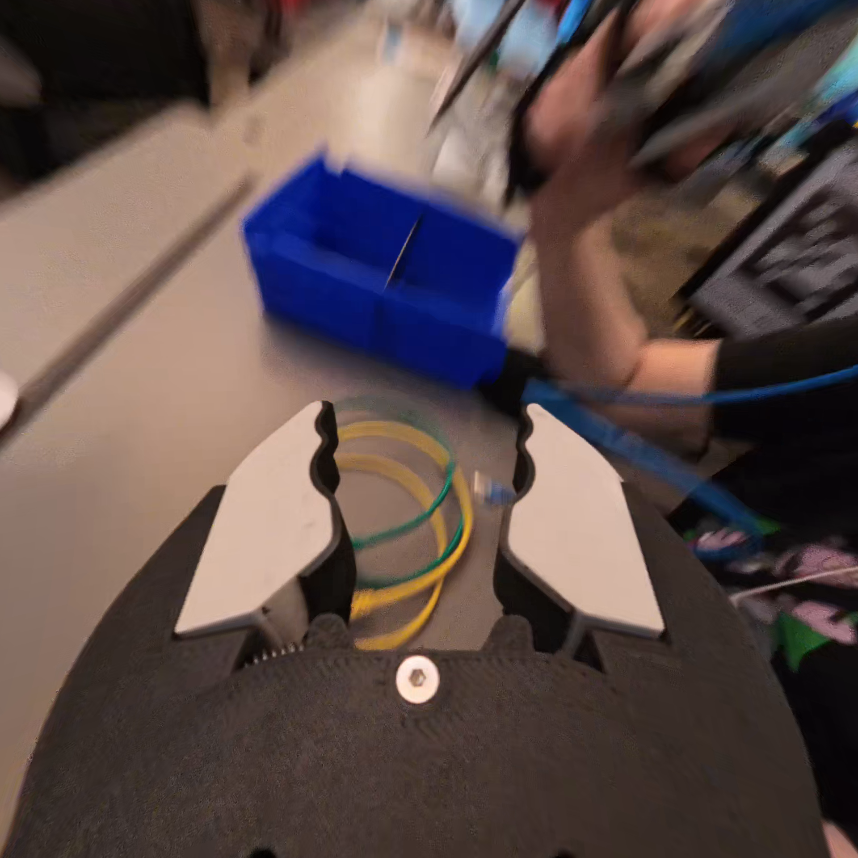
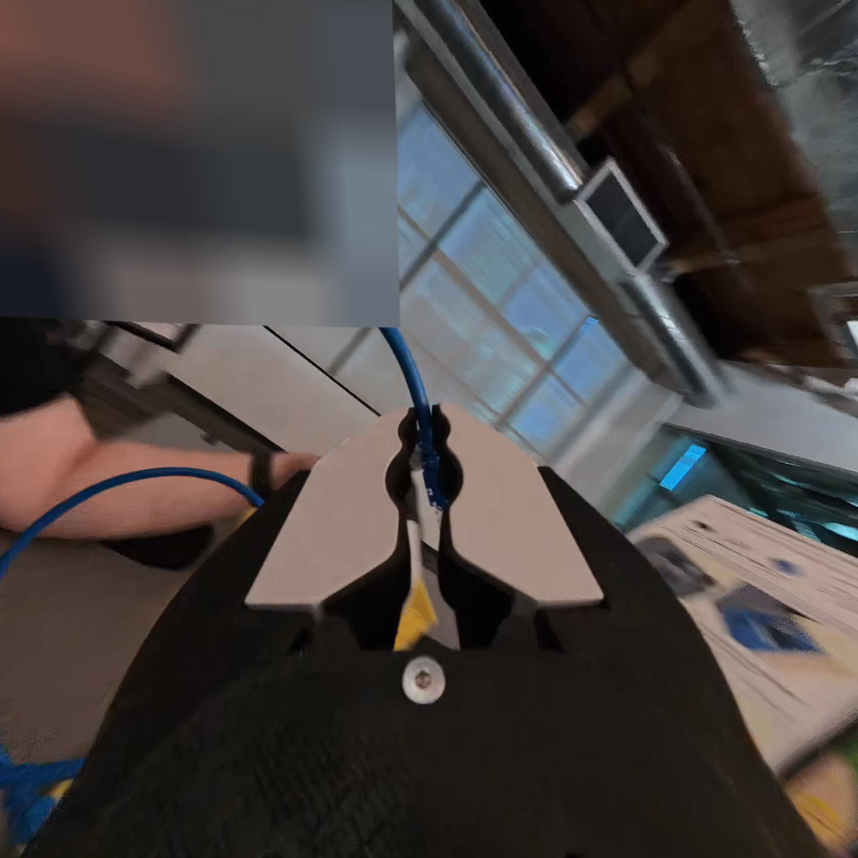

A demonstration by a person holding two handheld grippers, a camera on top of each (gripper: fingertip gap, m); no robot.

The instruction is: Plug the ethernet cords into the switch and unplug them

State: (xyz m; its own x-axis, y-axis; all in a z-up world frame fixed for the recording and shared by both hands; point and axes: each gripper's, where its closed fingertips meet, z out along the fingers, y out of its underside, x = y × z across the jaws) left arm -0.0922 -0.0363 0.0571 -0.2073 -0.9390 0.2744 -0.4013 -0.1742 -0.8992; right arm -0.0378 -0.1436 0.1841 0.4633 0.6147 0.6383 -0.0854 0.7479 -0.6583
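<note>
Left wrist view looks down over a grey table [image 1: 139, 418], badly smeared by motion. Farthest left within the spread is a blue divided bin [image 1: 371, 264], and nearer the camera the left gripper [image 1: 425, 445] hangs with its fingers wide apart and nothing between them. Framed in that gap lie a coiled yellow ethernet cord [image 1: 436, 548] and a thinner green cord [image 1: 418, 515], both loose on the table. Just right of them a small blue-booted plug [image 1: 497, 493] hovers near the right finger, and a blue ethernet cord [image 1: 650, 455] runs off to the right past a person's forearm [image 1: 589, 315]. I cannot find the switch in either view.

Right wrist view is tilted up toward windows and ceiling. The right gripper [image 2: 425, 445] has its fingers closed narrow on the blue cord's plug end [image 2: 429, 469], clear connector pointing back toward the camera, cord leaving upward past the fingertips.

My judgement: a plug is in hand and needs carrying to a port. To do it well, bring the gripper level, keep the pinch on the boot and not the latch, and align the connector squarely before pushing. The cord looks stiff and springy, so it may twist the plug.
</note>
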